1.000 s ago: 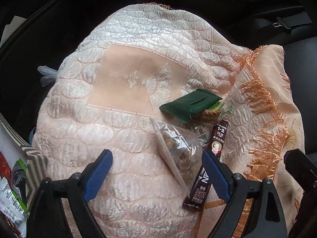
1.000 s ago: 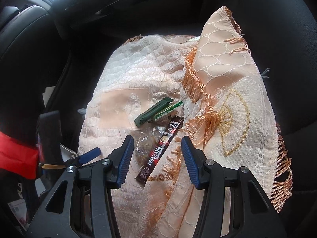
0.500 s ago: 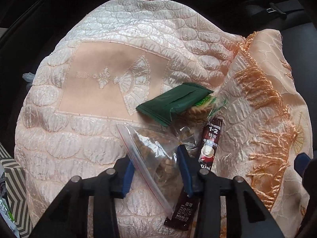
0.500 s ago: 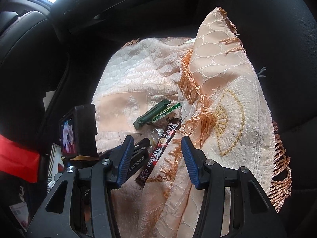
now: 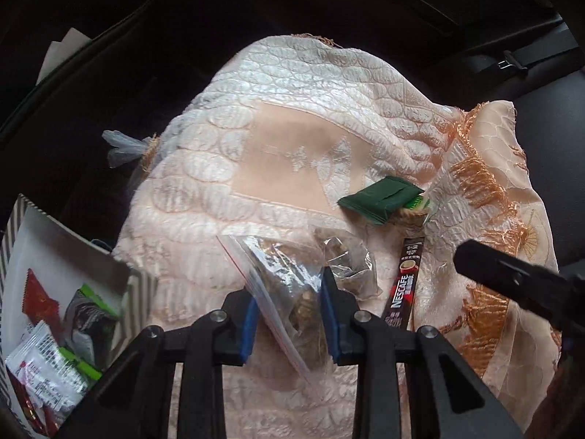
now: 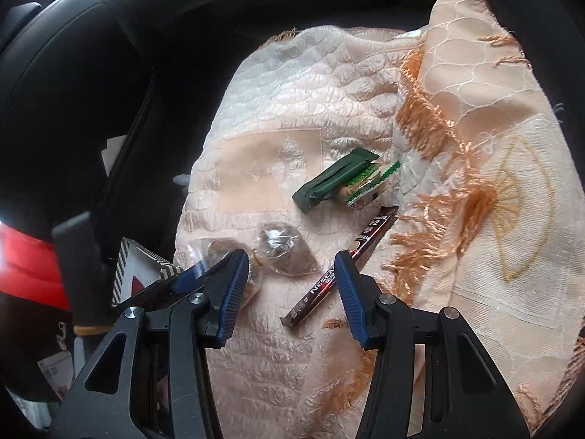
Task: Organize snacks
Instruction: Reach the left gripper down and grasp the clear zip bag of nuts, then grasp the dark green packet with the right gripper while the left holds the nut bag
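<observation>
My left gripper (image 5: 289,307) is shut on a clear zip bag of brown snacks (image 5: 292,278), held over the peach quilted cloth (image 5: 292,153). A second small clear packet (image 5: 347,256) lies beside it and also shows in the right wrist view (image 6: 281,248). A green packet (image 5: 382,197) and a brown Nescafe stick (image 5: 404,285) lie on the cloth. My right gripper (image 6: 289,289) is open and empty, just above the near end of the Nescafe stick (image 6: 340,270). The green packet (image 6: 336,183) lies beyond it.
A striped-edged box (image 5: 73,248) at the lower left holds several packets, red, white and green. It shows at the left in the right wrist view (image 6: 146,259). A fringed cloth fold (image 6: 475,146) rises at the right. Dark car seats surround the cloth.
My left gripper closed on the zip bag and has lifted it back toward the box, which has come into view. My right gripper moved forward and lower toward the Nescafe stick.
</observation>
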### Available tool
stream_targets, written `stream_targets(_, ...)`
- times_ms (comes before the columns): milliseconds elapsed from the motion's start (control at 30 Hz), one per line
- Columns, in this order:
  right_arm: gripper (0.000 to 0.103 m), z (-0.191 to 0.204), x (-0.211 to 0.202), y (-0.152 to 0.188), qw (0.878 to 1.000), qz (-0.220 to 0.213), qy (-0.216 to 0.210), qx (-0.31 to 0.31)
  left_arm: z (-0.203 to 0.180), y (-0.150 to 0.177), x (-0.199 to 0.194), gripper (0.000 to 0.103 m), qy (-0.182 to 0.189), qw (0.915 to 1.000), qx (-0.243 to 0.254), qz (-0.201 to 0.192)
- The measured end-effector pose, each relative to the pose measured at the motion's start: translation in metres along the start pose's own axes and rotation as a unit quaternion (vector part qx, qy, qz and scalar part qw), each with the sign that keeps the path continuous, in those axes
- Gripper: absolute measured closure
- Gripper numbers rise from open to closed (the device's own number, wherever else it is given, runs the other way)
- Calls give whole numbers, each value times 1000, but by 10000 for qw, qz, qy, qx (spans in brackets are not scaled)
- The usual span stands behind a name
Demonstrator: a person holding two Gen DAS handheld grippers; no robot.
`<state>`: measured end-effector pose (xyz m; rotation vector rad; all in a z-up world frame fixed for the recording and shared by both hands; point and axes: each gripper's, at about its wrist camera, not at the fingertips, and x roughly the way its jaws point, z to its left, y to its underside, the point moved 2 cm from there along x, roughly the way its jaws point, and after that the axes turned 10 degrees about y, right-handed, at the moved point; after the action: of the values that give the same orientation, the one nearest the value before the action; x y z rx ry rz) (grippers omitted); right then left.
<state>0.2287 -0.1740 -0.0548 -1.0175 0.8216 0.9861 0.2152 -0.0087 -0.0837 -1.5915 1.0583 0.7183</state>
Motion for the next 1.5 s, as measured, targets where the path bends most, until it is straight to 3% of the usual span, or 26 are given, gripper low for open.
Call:
stream_targets(133, 57, 13, 22, -7, 9995, 320, -1, -56, 12, 6, -20, 70, -97, 9998, 31, -176)
stream_targets(233, 60, 18, 39, -4, 9977, 596, 273, -151, 20, 11, -34, 70, -156, 9993, 53, -322)
stream_targets(433, 60, 11, 38, -28, 9985, 302, 459, 89, 30, 17, -54, 70, -224, 9984, 114, -501)
stream_targets(533, 60, 12, 50, -50, 9971, 401, 637, 61, 32, 22, -57, 70, -215, 9983, 142, -519)
stream_targets(667, 60, 7, 73, -65, 9923, 840, 912, 64, 35, 28, -56, 70, -229, 9983, 169, -500)
stream_targets(800, 60, -3, 84, -60, 9911, 1099, 491, 561, 36, 28, -50, 70, -185, 9987, 139, -448)
stream_targets(1033, 60, -19, 102, -59, 9883, 982, 191, 1148, 35, 32, -48, 70, -200, 9989, 173, -392)
stream_targets(1100, 69, -21, 106, -62, 9880, 903, 143, 1242, 35, 32, -47, 70, -213, 9989, 173, -376)
stream_targets(1133, 80, -21, 107, -63, 9887, 840, 164, 1234, 35, 33, -46, 70, -219, 9989, 175, -368)
stream_targets(1367, 93, -13, 95, -62, 9945, 400, 344, 904, 35, 34, -47, 70, -215, 9989, 156, -397)
stream_targets(1500, 94, -3, 76, -53, 9977, 250, 422, 469, 32, 35, -53, 70, -211, 9986, 201, -436)
